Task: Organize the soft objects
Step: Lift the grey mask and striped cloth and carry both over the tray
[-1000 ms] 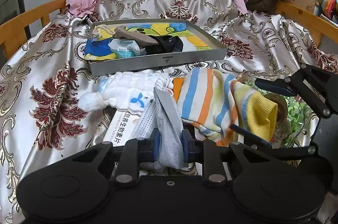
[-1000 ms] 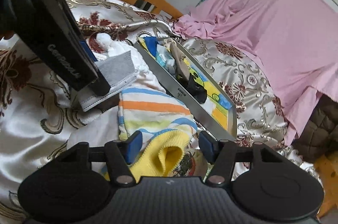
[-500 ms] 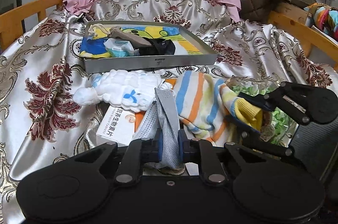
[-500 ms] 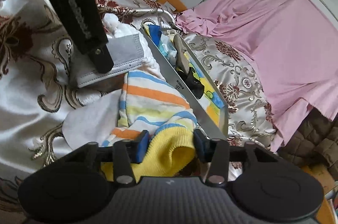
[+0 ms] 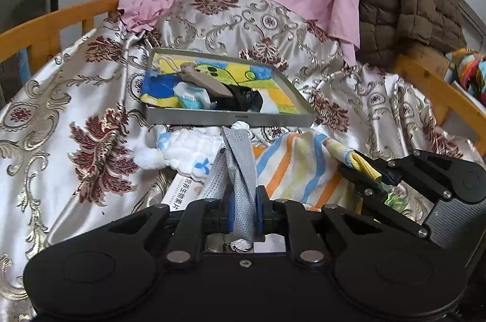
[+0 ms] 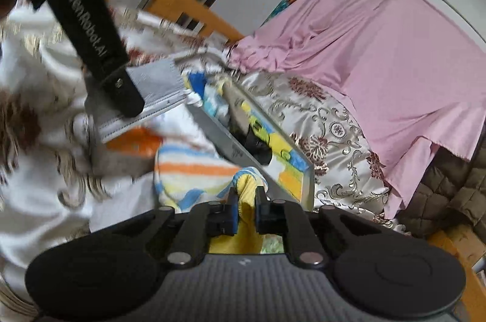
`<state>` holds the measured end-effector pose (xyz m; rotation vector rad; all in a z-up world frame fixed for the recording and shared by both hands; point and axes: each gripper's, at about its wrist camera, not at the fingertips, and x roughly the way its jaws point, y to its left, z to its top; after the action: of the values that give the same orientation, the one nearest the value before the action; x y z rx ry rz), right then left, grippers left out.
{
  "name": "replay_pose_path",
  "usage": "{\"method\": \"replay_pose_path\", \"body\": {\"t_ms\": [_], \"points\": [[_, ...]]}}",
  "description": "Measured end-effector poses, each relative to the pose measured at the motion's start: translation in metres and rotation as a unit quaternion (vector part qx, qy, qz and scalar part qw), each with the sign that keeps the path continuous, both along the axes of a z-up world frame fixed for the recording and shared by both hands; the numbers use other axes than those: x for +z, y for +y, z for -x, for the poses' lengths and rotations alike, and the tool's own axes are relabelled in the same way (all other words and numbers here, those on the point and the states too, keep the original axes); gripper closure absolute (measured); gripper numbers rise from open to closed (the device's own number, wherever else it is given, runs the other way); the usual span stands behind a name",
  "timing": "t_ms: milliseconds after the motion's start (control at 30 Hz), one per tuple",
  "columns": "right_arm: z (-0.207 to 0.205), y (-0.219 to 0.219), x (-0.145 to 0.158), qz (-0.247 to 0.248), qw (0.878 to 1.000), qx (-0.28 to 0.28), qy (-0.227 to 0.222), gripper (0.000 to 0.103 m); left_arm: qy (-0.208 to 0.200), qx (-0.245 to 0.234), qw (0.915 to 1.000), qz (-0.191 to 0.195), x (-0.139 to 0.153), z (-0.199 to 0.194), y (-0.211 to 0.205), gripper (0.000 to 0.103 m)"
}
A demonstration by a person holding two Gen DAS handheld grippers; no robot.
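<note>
Grey mesh cloth (image 5: 240, 185), lower centre: clamped in left gripper (image 5: 244, 211). Yellow sock cuff (image 6: 246, 194), lower centre: pinched by right gripper (image 6: 246, 214). Metal tray (image 5: 231, 118) mid-frame.

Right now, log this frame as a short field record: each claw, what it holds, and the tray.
left claw: shut on grey mesh cloth
right claw: shut on striped sock at its yellow cuff
tray: metal, on the patterned satin cover, already holding several soft items
white padded item: lying in front of the tray
</note>
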<state>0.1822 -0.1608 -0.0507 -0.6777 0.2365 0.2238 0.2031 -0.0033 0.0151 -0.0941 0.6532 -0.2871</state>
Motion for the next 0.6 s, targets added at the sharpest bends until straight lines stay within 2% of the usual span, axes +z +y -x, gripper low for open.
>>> {"method": "replay_pose_path", "body": {"t_ms": [300, 400, 600], "points": [[0.024, -0.006, 0.033, -0.02, 0.999, 0.021, -0.038, 0.093, -0.019, 0.002, 0.9997, 0.014, 0.026, 0.011, 0.002, 0.089], [0.027, -0.008, 0.045, -0.023, 0.998, 0.026, -0.048, 0.093, -0.024, 0.005, 0.9995, 0.021, 0.031, 0.001, 0.004, 0.089], [0.008, -0.011, 0.086, -0.05, 0.997, 0.04, -0.035, 0.093, -0.044, -0.001, 0.9987, 0.027, 0.038, -0.043, 0.005, 0.089]]}}
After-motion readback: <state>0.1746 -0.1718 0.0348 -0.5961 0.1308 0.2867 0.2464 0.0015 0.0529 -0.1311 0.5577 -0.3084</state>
